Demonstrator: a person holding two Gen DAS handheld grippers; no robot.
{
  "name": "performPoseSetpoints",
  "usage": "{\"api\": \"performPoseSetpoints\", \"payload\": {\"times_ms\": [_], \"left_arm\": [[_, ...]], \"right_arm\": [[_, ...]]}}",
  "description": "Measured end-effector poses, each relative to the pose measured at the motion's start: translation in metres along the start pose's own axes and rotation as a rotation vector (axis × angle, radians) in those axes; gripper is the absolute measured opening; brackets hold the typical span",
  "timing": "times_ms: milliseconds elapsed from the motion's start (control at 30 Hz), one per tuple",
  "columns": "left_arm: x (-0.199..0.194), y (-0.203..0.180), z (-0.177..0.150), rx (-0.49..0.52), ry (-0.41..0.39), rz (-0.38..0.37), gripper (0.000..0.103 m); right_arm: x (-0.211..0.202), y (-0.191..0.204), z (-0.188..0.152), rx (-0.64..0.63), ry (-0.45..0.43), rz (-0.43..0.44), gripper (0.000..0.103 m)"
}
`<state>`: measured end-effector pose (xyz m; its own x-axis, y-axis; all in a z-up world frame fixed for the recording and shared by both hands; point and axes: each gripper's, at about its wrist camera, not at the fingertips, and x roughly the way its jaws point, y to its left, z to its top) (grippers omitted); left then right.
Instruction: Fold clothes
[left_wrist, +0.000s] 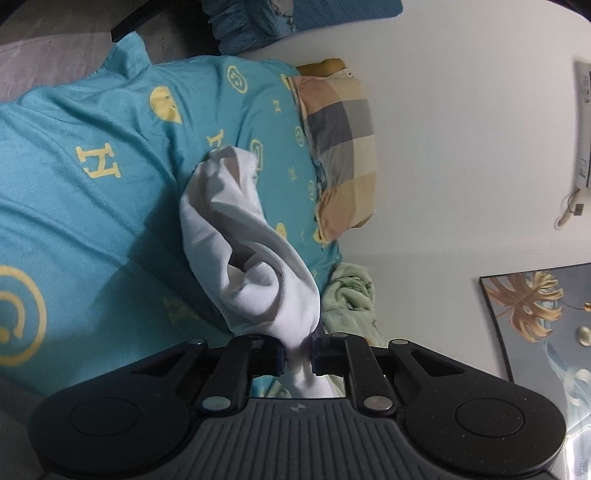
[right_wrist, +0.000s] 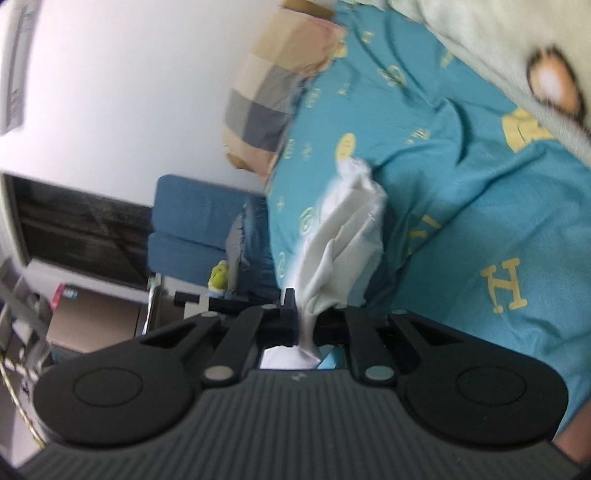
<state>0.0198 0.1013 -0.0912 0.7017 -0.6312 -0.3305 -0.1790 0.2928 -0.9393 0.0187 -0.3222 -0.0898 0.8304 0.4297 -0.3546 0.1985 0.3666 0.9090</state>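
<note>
White garment (left_wrist: 255, 258) hangs bunched between both grippers above the teal bedsheet (left_wrist: 92, 206). Left gripper (left_wrist: 298, 356) pinches one end of it; right gripper (right_wrist: 304, 325) clamps another end. Checked pillow (left_wrist: 340, 147) lies near the wall.

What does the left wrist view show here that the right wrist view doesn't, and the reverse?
Only the left wrist view shows the framed leaf picture on the wall and a crumpled green cloth beside the bed. Only the right wrist view shows the blue chair, a dark screen and a pale blanket with a brown print. Both show a gripper shut on the white garment (left gripper, right gripper), the teal bedsheet and the checked pillow.
</note>
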Motion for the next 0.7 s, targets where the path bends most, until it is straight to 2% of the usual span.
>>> {"api": "performPoseSetpoints", "payload": {"times_ms": [67,167,433,700], "left_arm": [[-0.018,-0.011,-0.009,0.014,-0.003,0.006,0.013],[-0.043,-0.021,-0.029,0.040,0.011,0.035,0.013],[-0.100,-0.010,-0.084,0.028,0.053,0.084,0.013],[-0.108,-0.016,-0.092,0.042,0.030,0.093,0.013]], "right_arm": [[-0.010,0.010,-0.006,-0.032,0.012,-0.016,0.009],[-0.039,0.006,-0.019,-0.014,0.022,-0.025,0.009],[-0.111,-0.022,-0.062,0.065,-0.009,-0.007,0.009],[-0.115,-0.016,-0.060,0.073,-0.025,0.005,0.009]]}}
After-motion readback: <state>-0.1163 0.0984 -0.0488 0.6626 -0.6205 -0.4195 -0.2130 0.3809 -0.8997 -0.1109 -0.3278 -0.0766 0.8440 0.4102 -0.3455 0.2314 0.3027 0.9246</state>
